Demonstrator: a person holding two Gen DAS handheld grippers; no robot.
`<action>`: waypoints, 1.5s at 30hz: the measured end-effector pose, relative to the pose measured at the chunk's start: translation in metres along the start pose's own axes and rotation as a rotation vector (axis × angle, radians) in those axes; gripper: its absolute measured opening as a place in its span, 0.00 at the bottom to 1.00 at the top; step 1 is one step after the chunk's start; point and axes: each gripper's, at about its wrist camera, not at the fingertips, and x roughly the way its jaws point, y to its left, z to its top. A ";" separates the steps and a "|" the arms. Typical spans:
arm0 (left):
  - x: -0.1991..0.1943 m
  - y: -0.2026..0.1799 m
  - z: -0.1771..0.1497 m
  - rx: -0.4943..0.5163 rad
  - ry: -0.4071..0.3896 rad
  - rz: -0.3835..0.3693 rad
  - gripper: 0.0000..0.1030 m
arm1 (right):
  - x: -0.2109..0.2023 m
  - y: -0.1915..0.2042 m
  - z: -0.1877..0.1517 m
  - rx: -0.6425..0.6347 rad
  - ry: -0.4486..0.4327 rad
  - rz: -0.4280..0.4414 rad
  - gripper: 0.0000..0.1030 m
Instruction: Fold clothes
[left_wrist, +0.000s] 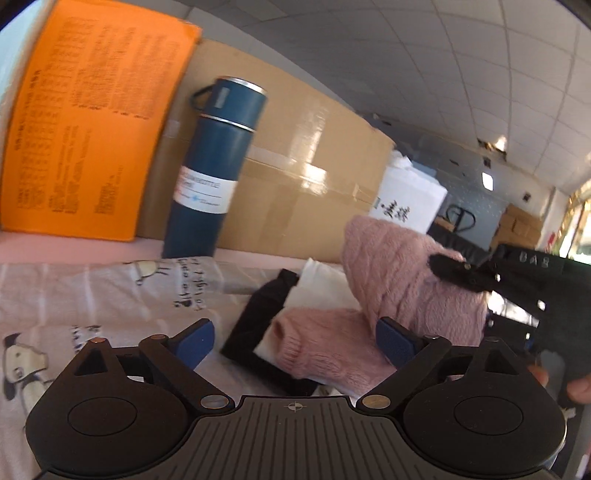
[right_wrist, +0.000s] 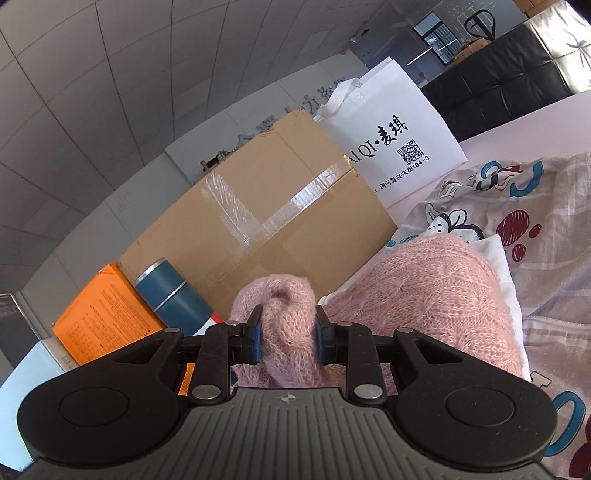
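A fuzzy pink knit sweater (left_wrist: 399, 280) lies over a white and black folded pile on a printed cloth. One sleeve is lifted up at the right of the left wrist view, pinched by my right gripper (left_wrist: 465, 273). In the right wrist view my right gripper (right_wrist: 288, 332) is shut on the pink sweater sleeve (right_wrist: 284, 314), and the sweater body (right_wrist: 432, 291) spreads beyond it. My left gripper (left_wrist: 295, 341) is open, low over the cloth, with the other sleeve cuff (left_wrist: 295, 339) between its blue pads and no grip on it.
A blue thermos (left_wrist: 214, 166), an orange box (left_wrist: 92, 122), a taped cardboard box (left_wrist: 306, 166) and a white bag (right_wrist: 395, 140) stand along the far edge. A cartoon-print cloth (left_wrist: 92, 291) covers the pink table. A black folded garment (left_wrist: 258, 317) lies under the sweater.
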 end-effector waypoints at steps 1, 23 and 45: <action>0.006 -0.007 -0.001 0.034 0.018 -0.004 0.74 | 0.000 -0.002 0.001 0.009 -0.001 0.003 0.23; -0.114 -0.007 0.028 0.169 -0.254 0.122 0.12 | -0.057 0.052 -0.008 -0.171 -0.158 0.423 0.20; -0.374 0.135 -0.024 0.136 -0.305 0.676 0.12 | -0.090 0.157 -0.138 -0.191 0.192 0.524 0.18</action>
